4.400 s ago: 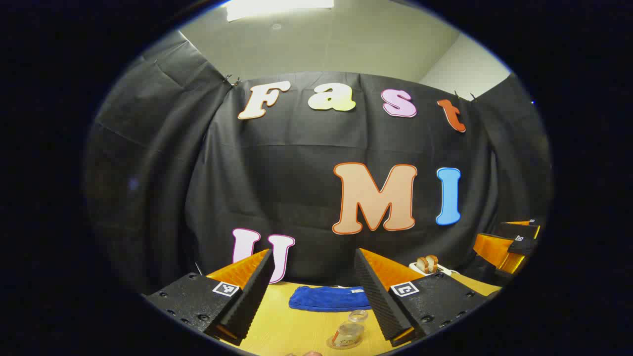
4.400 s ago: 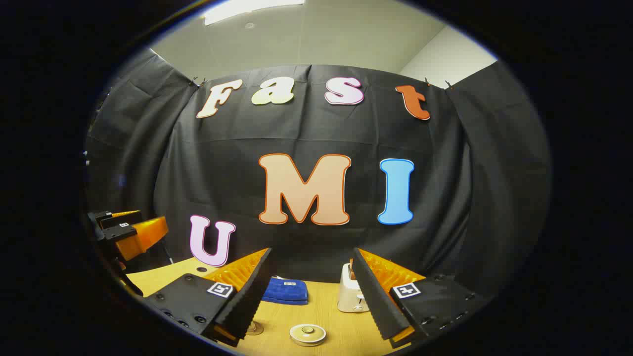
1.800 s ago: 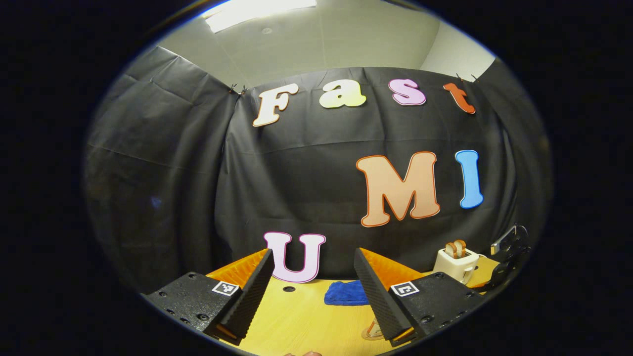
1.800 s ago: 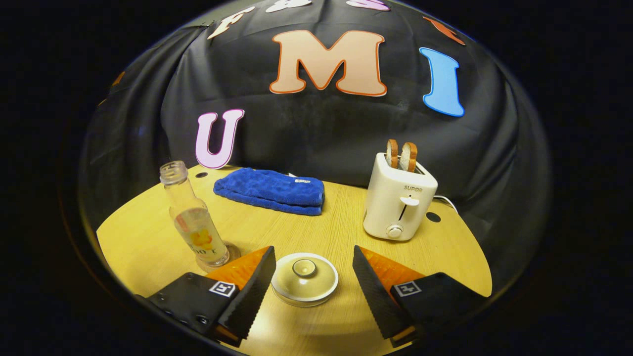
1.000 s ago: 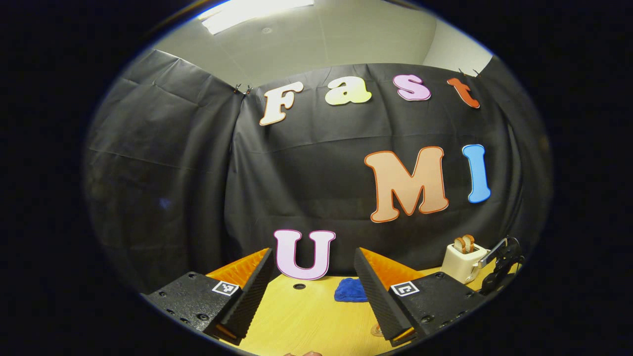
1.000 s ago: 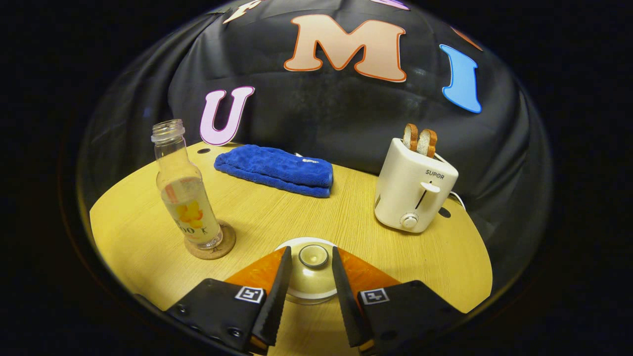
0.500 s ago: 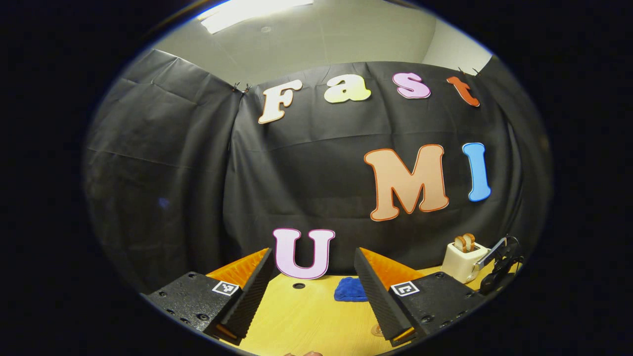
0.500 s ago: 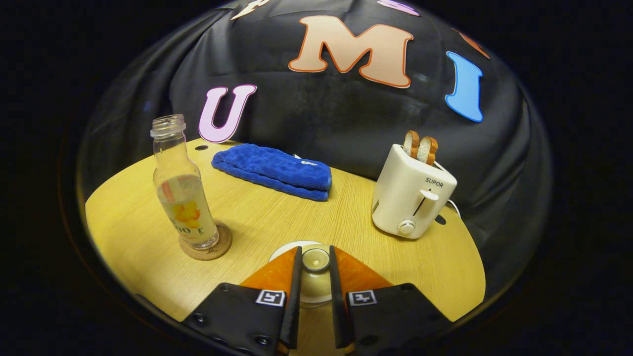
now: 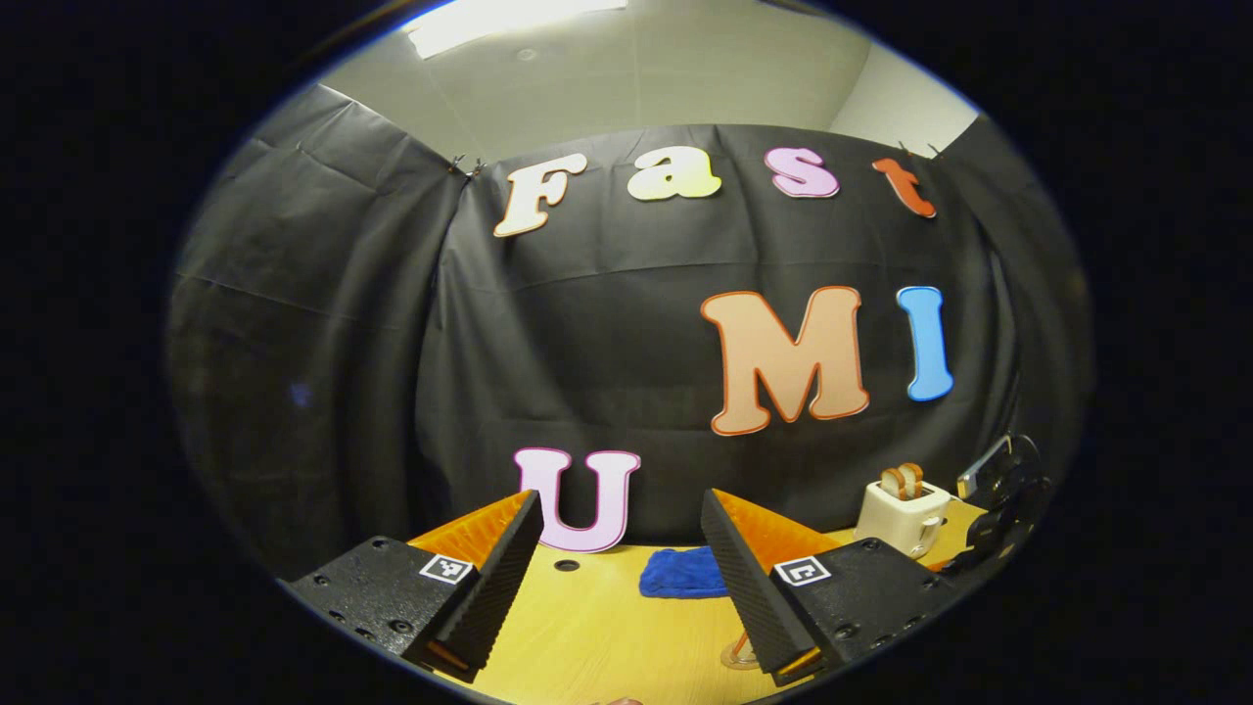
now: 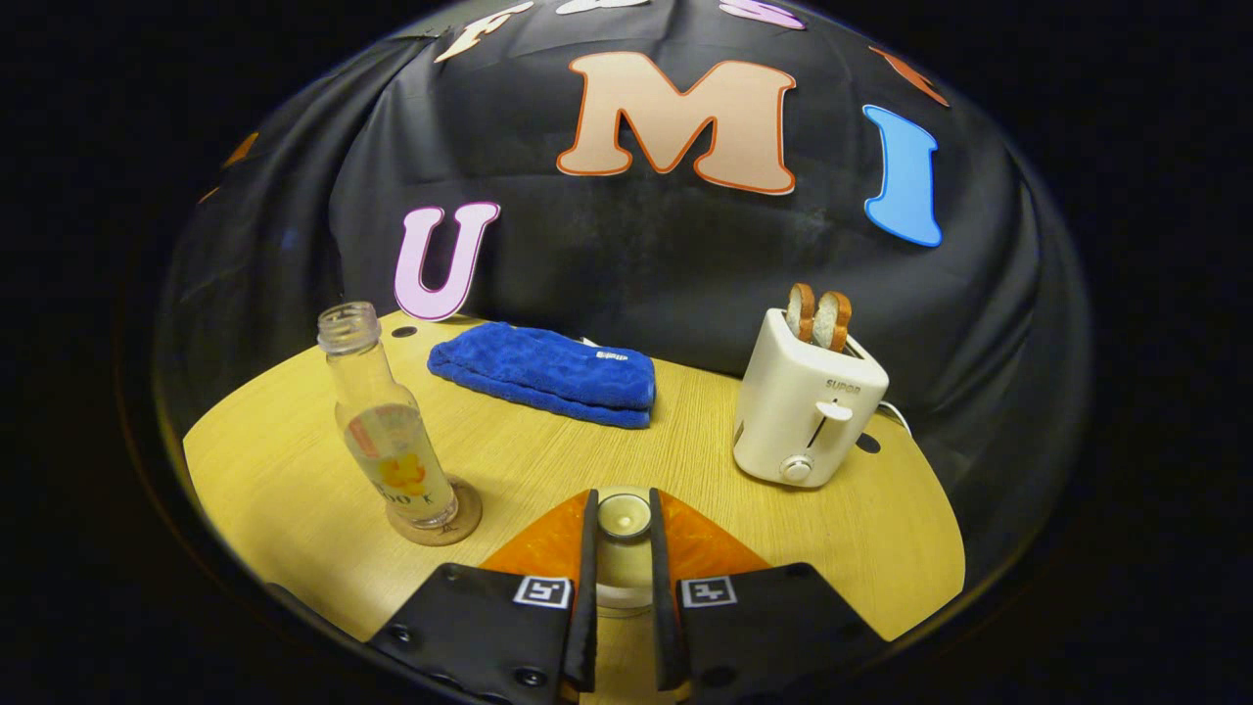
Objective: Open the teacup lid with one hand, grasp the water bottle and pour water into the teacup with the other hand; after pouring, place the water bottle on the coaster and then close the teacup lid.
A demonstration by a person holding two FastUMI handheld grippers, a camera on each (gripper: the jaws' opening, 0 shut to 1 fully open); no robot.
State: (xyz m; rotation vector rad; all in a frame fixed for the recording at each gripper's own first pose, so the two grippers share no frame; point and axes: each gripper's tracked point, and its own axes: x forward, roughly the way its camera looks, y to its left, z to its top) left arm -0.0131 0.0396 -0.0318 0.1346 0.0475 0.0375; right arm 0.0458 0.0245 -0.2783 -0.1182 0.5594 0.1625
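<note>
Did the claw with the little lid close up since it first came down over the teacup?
Yes. The right gripper had its fingers wide apart on either side of the lid; now they press on its knob, in front of the toaster.

Left gripper view level toward the wall, right gripper view steeply down, close over the table (image 10: 294, 490); shared blue towel (image 9: 680, 573).

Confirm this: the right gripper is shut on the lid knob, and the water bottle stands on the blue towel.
Not quite. The right gripper is shut on the lid knob, but the water bottle stands on the coaster, apart from the blue towel. The right gripper view shows it.
</note>
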